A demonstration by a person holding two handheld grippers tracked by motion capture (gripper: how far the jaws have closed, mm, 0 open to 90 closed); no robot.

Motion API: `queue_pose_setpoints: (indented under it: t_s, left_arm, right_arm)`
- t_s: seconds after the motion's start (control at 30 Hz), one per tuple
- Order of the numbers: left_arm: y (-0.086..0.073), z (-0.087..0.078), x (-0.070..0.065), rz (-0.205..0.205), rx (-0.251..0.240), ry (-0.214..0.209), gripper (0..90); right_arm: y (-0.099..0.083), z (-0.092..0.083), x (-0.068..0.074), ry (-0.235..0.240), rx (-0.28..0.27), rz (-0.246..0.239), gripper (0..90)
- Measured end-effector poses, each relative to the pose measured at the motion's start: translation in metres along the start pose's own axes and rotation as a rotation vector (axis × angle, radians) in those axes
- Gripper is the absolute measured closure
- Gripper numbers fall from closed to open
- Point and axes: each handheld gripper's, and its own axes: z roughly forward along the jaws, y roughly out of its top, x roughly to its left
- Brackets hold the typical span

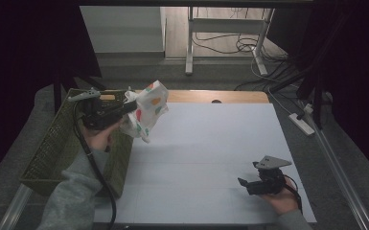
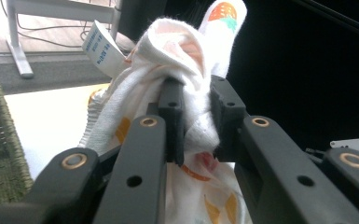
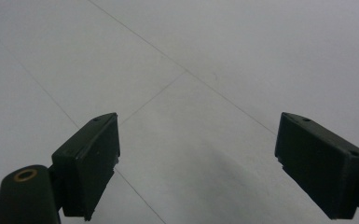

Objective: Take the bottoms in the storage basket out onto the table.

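Observation:
A white cloth (image 1: 148,111) printed with orange, green and red shapes hangs in the air above the table's left edge. My left gripper (image 1: 130,107) is shut on a bunched fold of it. In the left gripper view the cloth (image 2: 177,60) bulges up between the two black jaws, and my left gripper (image 2: 196,116) pinches it tightly; a white care label (image 2: 101,49) sticks out at the upper left. My right gripper (image 1: 243,182) rests low over the white table (image 1: 211,143) at the front right, open and empty. In its own view my right gripper (image 3: 196,172) has wide-apart jaws over bare tabletop.
A green woven basket (image 1: 57,143) stands at the table's left side, just below my left hand; its corner (image 2: 0,140) appears in the left gripper view. Behind the table are desk legs (image 1: 190,43) and cables (image 1: 239,45) on the floor. A power strip (image 1: 303,123) lies to the right.

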Motion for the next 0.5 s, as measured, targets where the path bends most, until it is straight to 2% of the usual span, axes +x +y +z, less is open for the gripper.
queue_pose_setpoints:
  t_s: [0.5]
  left_arm:
    - [0.005, 0.026, -0.017, 0.025, 0.028, -0.042, 77.5]
  right_arm:
    - [0.000, 0.000, 0.000, 0.002, -0.003, 0.000, 14.4]
